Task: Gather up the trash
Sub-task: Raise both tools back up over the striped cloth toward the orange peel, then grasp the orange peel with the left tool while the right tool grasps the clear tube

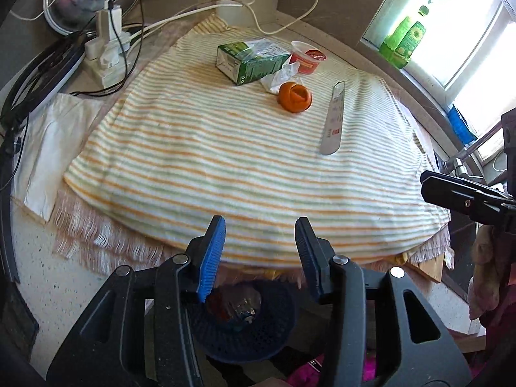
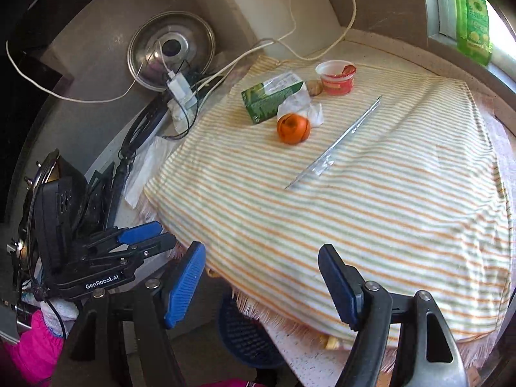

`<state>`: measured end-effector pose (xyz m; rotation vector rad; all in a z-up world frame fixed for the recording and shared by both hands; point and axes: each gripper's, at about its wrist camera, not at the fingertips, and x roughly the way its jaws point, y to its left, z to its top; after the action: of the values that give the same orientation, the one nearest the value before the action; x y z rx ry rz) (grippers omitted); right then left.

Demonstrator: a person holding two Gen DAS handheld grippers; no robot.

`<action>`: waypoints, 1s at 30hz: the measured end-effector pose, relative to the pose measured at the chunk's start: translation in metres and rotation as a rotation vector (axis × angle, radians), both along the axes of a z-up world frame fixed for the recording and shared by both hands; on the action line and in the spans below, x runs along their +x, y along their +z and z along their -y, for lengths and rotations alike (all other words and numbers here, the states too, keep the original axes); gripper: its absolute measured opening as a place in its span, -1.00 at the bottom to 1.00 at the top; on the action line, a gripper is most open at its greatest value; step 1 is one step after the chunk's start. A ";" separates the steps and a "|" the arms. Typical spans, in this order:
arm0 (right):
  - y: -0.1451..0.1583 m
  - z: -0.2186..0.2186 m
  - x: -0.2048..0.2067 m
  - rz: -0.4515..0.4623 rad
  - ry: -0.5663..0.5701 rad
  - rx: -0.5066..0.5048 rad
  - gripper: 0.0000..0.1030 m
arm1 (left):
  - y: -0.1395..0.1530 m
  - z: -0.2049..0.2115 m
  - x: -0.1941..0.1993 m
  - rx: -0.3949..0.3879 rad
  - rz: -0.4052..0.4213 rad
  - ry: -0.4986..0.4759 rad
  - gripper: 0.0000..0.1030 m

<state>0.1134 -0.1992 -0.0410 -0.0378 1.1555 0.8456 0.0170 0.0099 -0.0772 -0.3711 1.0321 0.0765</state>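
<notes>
Speckled bench (image 1: 64, 293) under a striped orange-and-green towel (image 1: 225, 167), fringed cloth edge showing beneath.

Trash grouped at far side of towel: green carton (image 1: 248, 59) lying on its side; red yogurt cup (image 1: 308, 56) just beside it, foil lid peeled back; crumpled white wrapper (image 1: 279, 79) touching carton; orange peel (image 1: 295, 96) curled into a ball, in front of wrapper. Small brown lump (image 2: 314, 87) between carton and cup, kind unclear. Long silvery foil strip (image 1: 333, 119) lying flat, apart from the pile, toward window side.

Dark blue mesh basket (image 1: 254, 338) below bench edge, crumpled foil and red scraps (image 1: 233, 306) inside.

Left claw (image 1: 259, 258) released, nothing between blue pads, held over bench edge above basket. Right claw (image 2: 261, 285) released wide, empty, over near towel edge. Left claw seen in right wrist view at lower left (image 2: 151, 238); right claw at right edge of left wrist view (image 1: 464, 193).

Behind towel: metal pot lid (image 2: 171, 50) propped against wall, white power strip (image 1: 108, 54) with plugs and tangled cables, folded white paper (image 1: 51, 148) on bench. Green bottle (image 1: 404, 37) on windowsill. Pink sleeve (image 2: 32, 351) at lower left.
</notes>
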 end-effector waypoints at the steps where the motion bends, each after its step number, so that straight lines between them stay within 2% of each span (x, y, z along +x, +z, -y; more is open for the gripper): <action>1: 0.003 0.003 0.007 0.006 -0.014 0.005 0.50 | 0.001 0.002 0.008 0.003 0.003 -0.006 -0.12; 10: 0.000 0.013 0.072 -0.005 -0.116 0.026 0.50 | 0.001 0.013 0.072 -0.002 0.029 -0.038 -0.11; 12: -0.006 0.012 0.087 -0.023 -0.123 0.018 0.50 | -0.001 0.013 0.086 0.001 0.032 -0.037 0.11; 14: -0.013 0.010 0.100 -0.035 -0.130 0.010 0.50 | -0.002 0.012 0.097 0.000 0.043 -0.033 0.19; 19: -0.028 0.007 0.127 -0.080 -0.141 0.011 0.39 | -0.011 0.011 0.128 -0.008 0.033 -0.026 0.19; 24: -0.040 0.002 0.154 -0.134 -0.164 0.023 0.27 | -0.021 0.013 0.154 0.020 0.011 -0.040 0.19; 30: -0.055 -0.007 0.179 -0.213 -0.183 0.050 0.15 | -0.034 0.016 0.172 0.032 -0.017 -0.038 0.19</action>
<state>0.2920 -0.1927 -0.0964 0.2011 1.3148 0.7280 0.1894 -0.0059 -0.1110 -0.3220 1.0532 0.0624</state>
